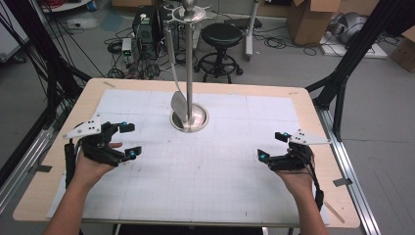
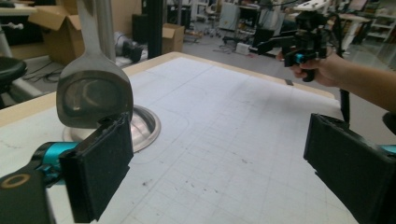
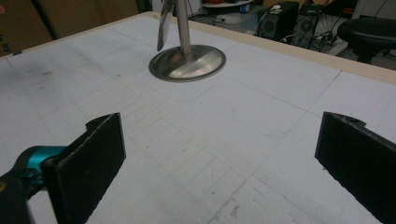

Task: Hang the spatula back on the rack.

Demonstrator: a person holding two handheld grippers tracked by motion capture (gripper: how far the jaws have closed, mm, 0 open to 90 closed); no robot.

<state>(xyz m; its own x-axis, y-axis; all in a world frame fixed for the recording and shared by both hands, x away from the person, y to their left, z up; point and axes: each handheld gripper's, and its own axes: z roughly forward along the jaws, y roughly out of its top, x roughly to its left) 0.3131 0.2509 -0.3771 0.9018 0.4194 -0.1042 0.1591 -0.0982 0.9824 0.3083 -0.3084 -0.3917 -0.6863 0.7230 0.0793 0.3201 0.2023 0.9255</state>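
Workshop floor behind: stool, cardboard boxes, cables. Wooden desk covered with white grid sheet. Steel stand at far centre of sheet: round base, upright pole. Metal spatula hangs on stand, blade just left of pole, low over base. Left claw at left of sheet, jaws released, nothing between. Right claw at right of sheet, jaws released, empty. Both claws well apart from stand.
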